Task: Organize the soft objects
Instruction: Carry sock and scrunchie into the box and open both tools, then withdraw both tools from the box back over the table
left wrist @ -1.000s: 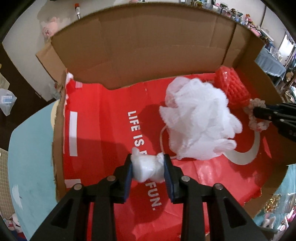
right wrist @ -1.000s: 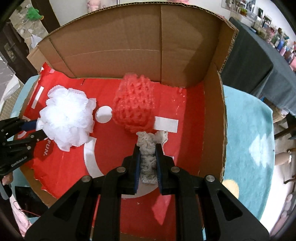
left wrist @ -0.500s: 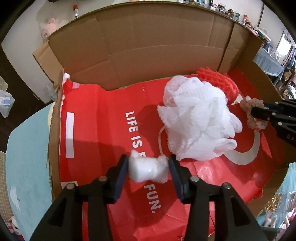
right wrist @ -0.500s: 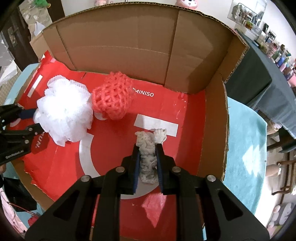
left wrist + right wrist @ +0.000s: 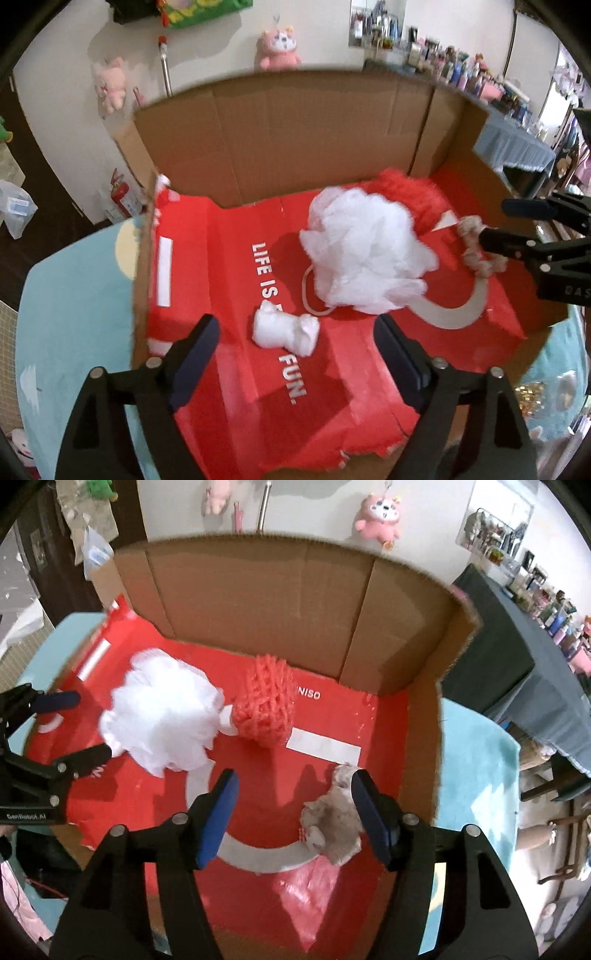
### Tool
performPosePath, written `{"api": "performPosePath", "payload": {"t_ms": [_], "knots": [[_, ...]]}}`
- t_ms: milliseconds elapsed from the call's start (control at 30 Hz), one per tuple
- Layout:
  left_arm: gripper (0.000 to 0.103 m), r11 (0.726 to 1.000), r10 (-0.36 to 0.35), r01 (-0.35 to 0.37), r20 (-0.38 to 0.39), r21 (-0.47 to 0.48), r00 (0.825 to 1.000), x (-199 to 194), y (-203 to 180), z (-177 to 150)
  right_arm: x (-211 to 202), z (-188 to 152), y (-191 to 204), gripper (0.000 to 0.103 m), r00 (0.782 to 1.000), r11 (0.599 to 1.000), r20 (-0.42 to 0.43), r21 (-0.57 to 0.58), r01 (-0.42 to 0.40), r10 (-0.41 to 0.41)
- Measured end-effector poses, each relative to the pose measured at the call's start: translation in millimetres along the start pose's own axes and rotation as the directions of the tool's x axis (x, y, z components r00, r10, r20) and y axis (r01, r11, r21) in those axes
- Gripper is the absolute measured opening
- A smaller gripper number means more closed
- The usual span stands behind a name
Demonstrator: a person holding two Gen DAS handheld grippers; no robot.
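An open cardboard box [image 5: 295,140] with a red printed floor [image 5: 229,266] holds the soft objects. A small white wad [image 5: 285,328] lies on the floor, free, ahead of my open left gripper [image 5: 295,332]. A big white mesh pouf [image 5: 364,251] sits mid-box, also in the right wrist view [image 5: 166,720]. A red net ball [image 5: 266,705] lies behind it. A beige scrunchie [image 5: 334,816] lies on the floor against the right finger of my open right gripper [image 5: 293,794]; it also shows in the left wrist view [image 5: 476,247].
The box stands on a light blue table [image 5: 74,295]. Box walls rise at the back [image 5: 295,602] and right [image 5: 424,757]. Pink plush toys [image 5: 279,48] hang on the wall behind. A dark cloth-covered table [image 5: 517,657] stands to the right.
Both grippers have opened wide and pulled back upward. The white wad and the scrunchie, held before, now lie loose on the box floor.
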State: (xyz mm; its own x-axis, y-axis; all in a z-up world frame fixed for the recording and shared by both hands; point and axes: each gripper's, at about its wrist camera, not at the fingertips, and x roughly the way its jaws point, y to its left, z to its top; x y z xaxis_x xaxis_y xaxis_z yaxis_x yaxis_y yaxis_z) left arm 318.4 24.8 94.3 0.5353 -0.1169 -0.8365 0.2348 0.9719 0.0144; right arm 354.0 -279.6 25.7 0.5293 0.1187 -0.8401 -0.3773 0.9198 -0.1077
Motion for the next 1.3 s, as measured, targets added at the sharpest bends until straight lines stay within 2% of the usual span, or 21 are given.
{"api": "performPosePath", "payload": {"t_ms": [100, 200, 367, 433, 533, 633, 733, 833, 967, 1033, 1167, 1233, 1300], "knots": [[0.097, 1.0, -0.006, 0.007, 0.082, -0.013, 0.997, -37, -7, -8, -24, -7, -1, 0.072, 0.999, 1.0, 0.037, 0.003, 0.005, -0.005], [0.102, 0.999, -0.02, 0.025, 0.168, -0.025, 0.986, -77, -12, -16, -61, -21, 6, 0.072, 0.995, 1.0, 0.103, 0.021, -0.005, 0.003], [0.103, 1.0, -0.015, 0.021, 0.315, -0.015, 0.949, -138, -32, -42, -127, -47, 4, 0.082, 0.975, 0.998, 0.221, 0.063, -0.028, 0.014], [0.103, 1.0, -0.02, 0.023, 0.379, -0.004, 0.925, -166, -40, -58, -155, -62, 5, 0.083, 0.961, 0.997, 0.275, 0.07, -0.036, 0.015], [0.103, 0.999, -0.044, 0.047, 0.445, 0.005, 0.894, -193, -49, -82, -193, -92, 14, 0.088, 0.933, 0.997, 0.359, 0.073, -0.027, -0.001], [0.103, 0.998, -0.05, 0.061, 0.504, -0.004, 0.862, -215, -57, -109, -230, -130, 28, 0.092, 0.893, 0.997, 0.45, 0.08, -0.008, -0.03], [0.103, 0.997, -0.05, 0.075, 0.548, -0.023, 0.835, -231, -62, -138, -255, -170, 41, 0.093, 0.849, 0.996, 0.524, 0.092, 0.018, -0.064], [0.103, 0.995, -0.043, 0.086, 0.587, -0.045, 0.808, -239, -67, -167, -269, -204, 55, 0.099, 0.807, 0.993, 0.581, 0.103, 0.051, -0.102], [0.103, 0.995, -0.001, 0.064, 0.608, -0.082, 0.794, -238, -75, -197, -279, -251, 75, 0.099, 0.744, 0.982, 0.64, 0.137, 0.133, -0.19], [0.103, 0.995, 0.02, 0.045, 0.624, -0.088, 0.781, -236, -81, -212, -277, -268, 80, 0.099, 0.728, 0.978, 0.654, 0.16, 0.13, -0.204], [0.103, 0.993, 0.07, 0.01, 0.635, -0.122, 0.769, -225, -86, -239, -263, -295, 82, 0.099, 0.728, 0.975, 0.655, 0.2, 0.094, -0.204], [0.103, 0.991, 0.079, 0.01, 0.631, -0.136, 0.772, -217, -87, -251, -253, -307, 83, 0.099, 0.725, 0.972, 0.655, 0.219, 0.087, -0.212], [0.103, 0.989, 0.08, 0.015, 0.617, -0.147, 0.783, -206, -88, -261, -242, -316, 85, 0.099, 0.726, 0.969, 0.652, 0.233, 0.085, -0.22]]}}
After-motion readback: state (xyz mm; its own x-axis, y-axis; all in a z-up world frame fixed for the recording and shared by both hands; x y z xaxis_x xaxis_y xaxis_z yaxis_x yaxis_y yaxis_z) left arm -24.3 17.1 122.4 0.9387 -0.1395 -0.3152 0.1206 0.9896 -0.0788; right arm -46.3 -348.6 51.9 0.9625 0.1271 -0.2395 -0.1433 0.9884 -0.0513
